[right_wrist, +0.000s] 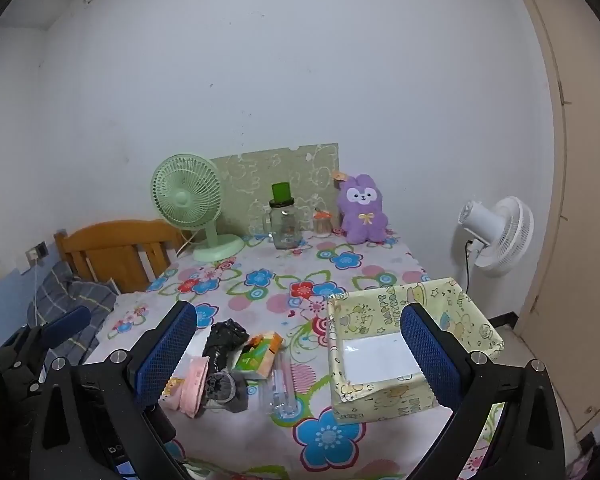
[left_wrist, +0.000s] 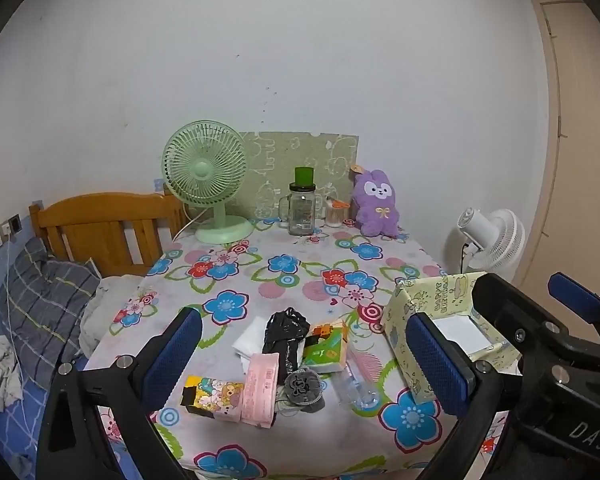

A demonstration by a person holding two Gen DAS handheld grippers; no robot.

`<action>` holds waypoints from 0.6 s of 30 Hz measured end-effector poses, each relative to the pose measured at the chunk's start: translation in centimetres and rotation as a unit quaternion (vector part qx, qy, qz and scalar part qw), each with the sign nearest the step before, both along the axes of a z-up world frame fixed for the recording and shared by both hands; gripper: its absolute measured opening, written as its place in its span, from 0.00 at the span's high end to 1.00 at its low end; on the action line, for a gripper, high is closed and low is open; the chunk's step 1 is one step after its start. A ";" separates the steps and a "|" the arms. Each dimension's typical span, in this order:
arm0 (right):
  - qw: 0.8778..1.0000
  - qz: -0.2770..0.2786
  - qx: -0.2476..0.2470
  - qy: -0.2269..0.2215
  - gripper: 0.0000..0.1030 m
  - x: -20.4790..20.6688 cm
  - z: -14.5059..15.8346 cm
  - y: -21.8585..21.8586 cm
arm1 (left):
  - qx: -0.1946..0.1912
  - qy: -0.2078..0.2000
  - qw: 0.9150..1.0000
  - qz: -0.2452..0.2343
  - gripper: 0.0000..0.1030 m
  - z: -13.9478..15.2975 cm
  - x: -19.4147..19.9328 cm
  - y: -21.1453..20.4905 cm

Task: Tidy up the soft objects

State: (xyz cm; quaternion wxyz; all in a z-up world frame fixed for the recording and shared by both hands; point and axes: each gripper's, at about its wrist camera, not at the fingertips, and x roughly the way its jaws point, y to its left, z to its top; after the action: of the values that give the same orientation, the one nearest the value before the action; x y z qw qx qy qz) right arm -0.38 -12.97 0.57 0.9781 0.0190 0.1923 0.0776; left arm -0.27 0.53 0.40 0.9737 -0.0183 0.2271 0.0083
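Near the front of the flowered tablecloth (left_wrist: pixel 284 280) lies a pile: a black plastic bag (left_wrist: pixel 286 332) (right_wrist: pixel 224 338), a green and orange tissue pack (left_wrist: pixel 326 346) (right_wrist: pixel 260 354), a pink pack (left_wrist: pixel 260 388) (right_wrist: pixel 196 384), a cartoon-printed pack (left_wrist: pixel 212 394), a grey fabric piece (left_wrist: pixel 302 388) (right_wrist: pixel 222 388) and a clear plastic item (left_wrist: pixel 356 384) (right_wrist: pixel 282 392). To its right stands an open yellow cartoon box (left_wrist: pixel 404 320) (right_wrist: pixel 380 400). My left gripper (left_wrist: pixel 304 320) hangs open before the pile, holding nothing. My right gripper (right_wrist: pixel 298 310) is open beside it, facing pile and box.
Along the wall stand a green desk fan (left_wrist: pixel 206 176), a glass jar with a green lid (left_wrist: pixel 302 208), a small jar (left_wrist: pixel 336 212) and a purple plush (left_wrist: pixel 376 204). A white fan (left_wrist: pixel 492 240) stands right of the table. A wooden bed headboard (left_wrist: pixel 100 232) and checked pillow (left_wrist: pixel 44 300) lie left.
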 end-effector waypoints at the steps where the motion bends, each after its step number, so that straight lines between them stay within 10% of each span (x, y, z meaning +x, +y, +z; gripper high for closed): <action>1: 1.000 0.000 0.001 -0.001 0.00 0.0 0.0 0.1 | 0.000 0.000 1.000 0.000 0.00 0.0 0.0 0.0; 18: 1.000 -0.006 -0.001 0.001 0.00 0.3 -0.2 0.5 | 0.005 -0.003 1.000 0.010 0.01 0.0 -0.1 0.2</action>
State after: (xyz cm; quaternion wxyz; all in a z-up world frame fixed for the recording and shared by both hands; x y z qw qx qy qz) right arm -0.12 -12.47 0.39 0.9782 0.0195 0.1937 0.0720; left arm -0.34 0.73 0.37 0.9743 -0.0158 0.2239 0.0195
